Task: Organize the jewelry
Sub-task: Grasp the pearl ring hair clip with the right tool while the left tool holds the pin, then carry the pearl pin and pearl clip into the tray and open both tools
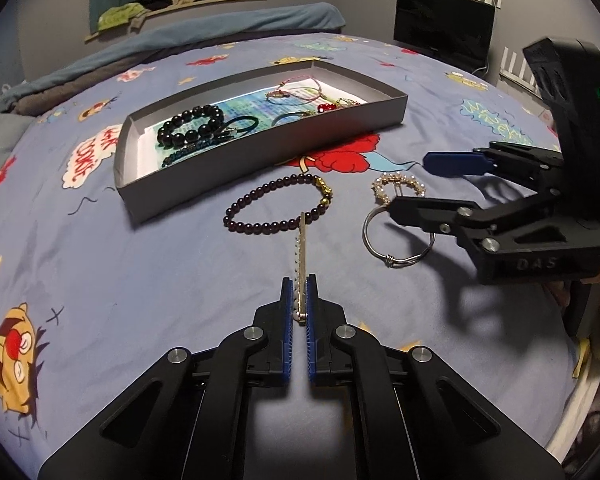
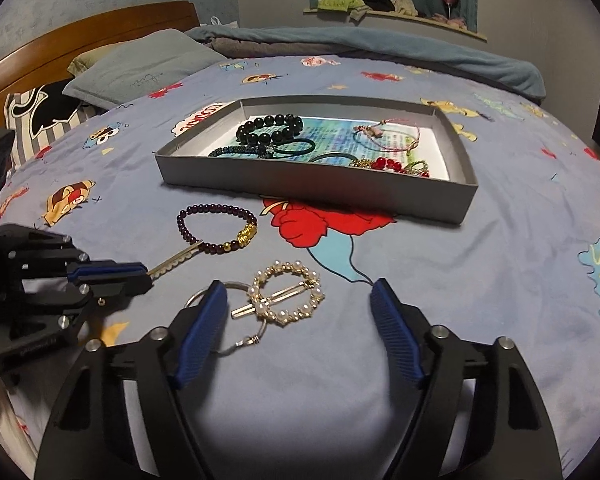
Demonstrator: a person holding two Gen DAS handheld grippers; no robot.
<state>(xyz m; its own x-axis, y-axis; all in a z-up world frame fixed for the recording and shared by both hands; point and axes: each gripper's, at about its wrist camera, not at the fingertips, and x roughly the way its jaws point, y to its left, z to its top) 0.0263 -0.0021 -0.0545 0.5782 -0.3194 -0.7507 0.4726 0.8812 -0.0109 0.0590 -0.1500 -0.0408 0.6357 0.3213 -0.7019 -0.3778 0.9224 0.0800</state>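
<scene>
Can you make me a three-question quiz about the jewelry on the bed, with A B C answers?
1. Where is the purple bead bracelet?
A. in the box
B. on the bedsheet in front of the box
C. on the pillow

2. What colour is the box?
A. grey
B. red
C. yellow

3. What is the left gripper doing?
A. hanging open
B. pinching a long pearl clip
C. holding the silver bangle

Answers:
1 B, it lies on the bedsheet outside the box wall.
2 A, its walls are grey.
3 B, its jaws are closed on the pearl clip, while the right gripper is open over the round pearl clip and silver bangle.
</scene>
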